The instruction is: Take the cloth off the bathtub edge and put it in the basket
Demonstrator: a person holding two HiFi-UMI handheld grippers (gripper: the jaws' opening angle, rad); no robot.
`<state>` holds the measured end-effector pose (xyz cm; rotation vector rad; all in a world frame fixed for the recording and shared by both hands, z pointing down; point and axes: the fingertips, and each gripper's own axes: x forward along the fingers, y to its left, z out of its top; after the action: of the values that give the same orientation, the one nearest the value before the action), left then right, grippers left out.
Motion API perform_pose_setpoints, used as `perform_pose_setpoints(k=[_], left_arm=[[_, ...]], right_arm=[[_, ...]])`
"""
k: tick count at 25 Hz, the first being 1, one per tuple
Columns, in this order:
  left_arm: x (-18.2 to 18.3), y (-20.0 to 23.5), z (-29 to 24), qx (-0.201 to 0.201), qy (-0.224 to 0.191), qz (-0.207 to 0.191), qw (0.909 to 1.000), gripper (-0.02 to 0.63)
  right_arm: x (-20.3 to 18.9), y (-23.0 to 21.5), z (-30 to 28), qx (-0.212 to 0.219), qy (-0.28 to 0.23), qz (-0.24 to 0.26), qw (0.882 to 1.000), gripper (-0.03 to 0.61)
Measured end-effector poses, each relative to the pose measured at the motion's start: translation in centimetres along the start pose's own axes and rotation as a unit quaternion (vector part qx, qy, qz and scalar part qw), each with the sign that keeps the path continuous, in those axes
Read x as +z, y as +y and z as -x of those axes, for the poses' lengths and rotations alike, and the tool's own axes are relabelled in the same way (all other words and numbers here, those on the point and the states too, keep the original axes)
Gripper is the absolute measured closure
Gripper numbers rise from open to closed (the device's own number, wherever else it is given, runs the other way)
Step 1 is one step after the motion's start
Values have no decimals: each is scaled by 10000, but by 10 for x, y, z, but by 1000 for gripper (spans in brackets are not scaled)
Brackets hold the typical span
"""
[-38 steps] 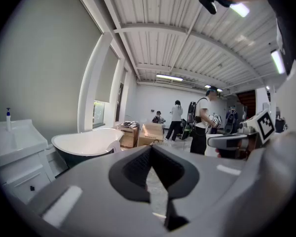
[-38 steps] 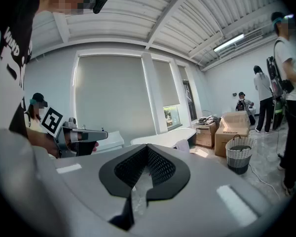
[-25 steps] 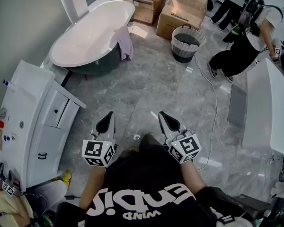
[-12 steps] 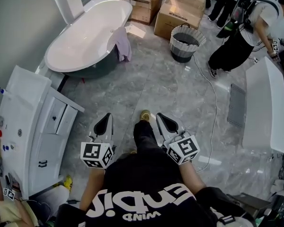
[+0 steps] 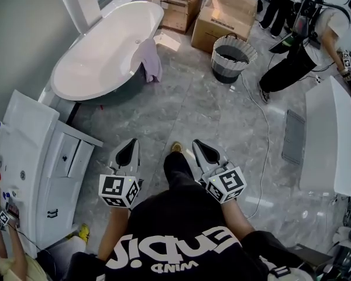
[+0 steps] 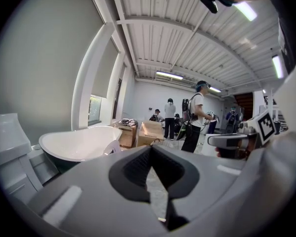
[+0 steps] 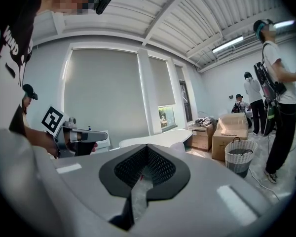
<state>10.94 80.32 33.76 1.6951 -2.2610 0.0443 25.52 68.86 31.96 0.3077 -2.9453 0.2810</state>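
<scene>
A pale purple cloth (image 5: 148,58) hangs over the right rim of the white bathtub (image 5: 99,60) at the upper left. The grey and white basket (image 5: 233,56) stands on the floor to the right of the tub, with nothing visible inside. My left gripper (image 5: 128,151) and right gripper (image 5: 202,150) are held side by side low in the head view, far short of the tub, both shut and empty. The left gripper view shows the tub (image 6: 76,143) and the cloth (image 6: 111,147) beyond the shut left gripper (image 6: 151,151). The basket (image 7: 239,155) appears right of the shut right gripper (image 7: 147,150).
Two cardboard boxes (image 5: 229,12) stand behind the basket. A white cabinet (image 5: 40,168) lines the left side. A person in black (image 5: 301,54) bends at the upper right, near a white fixture (image 5: 329,136). A cable (image 5: 264,134) runs across the grey marble floor.
I have stepped forward over the marble floor; a foot now shows between the grippers. Both grippers moved along with me and stayed shut. The cloth still hangs on the tub.
</scene>
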Motion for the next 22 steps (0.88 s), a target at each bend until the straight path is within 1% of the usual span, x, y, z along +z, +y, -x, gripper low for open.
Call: perform_pose_setpoints(k=[5, 14, 22], left_arm=[[12, 8, -39, -42, 68, 51, 10000, 617], [47, 24, -105, -40, 152, 82, 9998, 617], [73, 42, -170, 77, 191, 37, 9998, 617]], right_arm=[[11, -35, -28, -64, 66, -28, 10000, 569], [40, -95, -75, -134, 53, -122, 9998, 569], [61, -147, -124, -38, 54, -139, 9999, 569]])
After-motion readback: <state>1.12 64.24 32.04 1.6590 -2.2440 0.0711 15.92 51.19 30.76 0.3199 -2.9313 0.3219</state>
